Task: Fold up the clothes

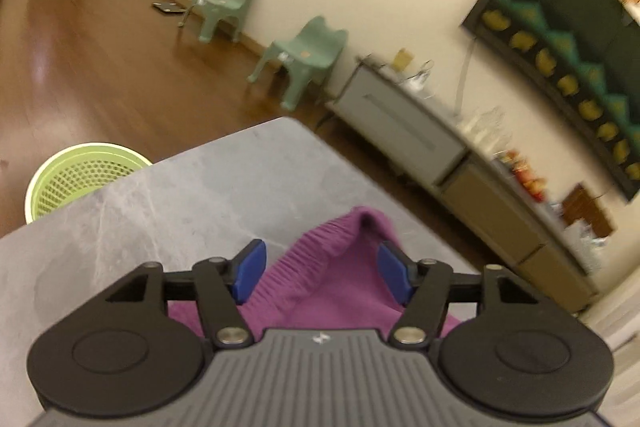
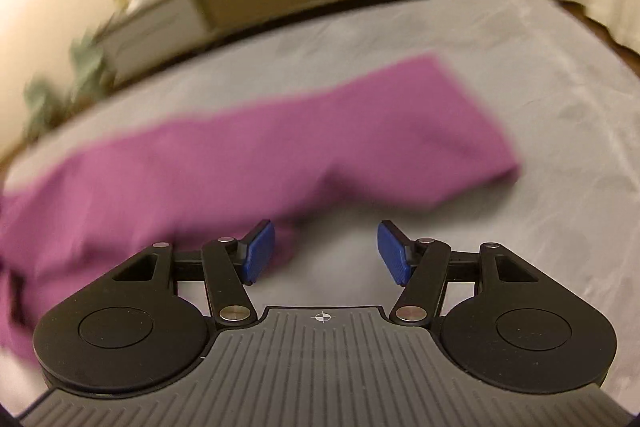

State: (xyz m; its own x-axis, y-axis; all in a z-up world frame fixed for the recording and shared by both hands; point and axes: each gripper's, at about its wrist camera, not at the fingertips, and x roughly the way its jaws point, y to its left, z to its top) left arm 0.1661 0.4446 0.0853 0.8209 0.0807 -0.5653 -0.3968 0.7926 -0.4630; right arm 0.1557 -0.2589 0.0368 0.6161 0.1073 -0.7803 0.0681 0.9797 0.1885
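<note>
— What have the grippers got?

— Nothing. The left gripper (image 1: 322,273) gapes wide over the ribbed hem of the purple garment (image 1: 340,267); the right gripper (image 2: 326,253) is spread too, bare grey table (image 2: 540,107) between its pads.

— How will it handle?

— Soft, light, floppy knit, I'd judge — pinch the thick hem near the corners.

Both tools look alike: the left gripper (image 1: 322,273) and right gripper (image 2: 326,253) have blue ribbed fingertips (image 2: 259,251), black linkage arms, silver rivets, round black discs and a ridged grey body with a small white crosshair mark.
</note>
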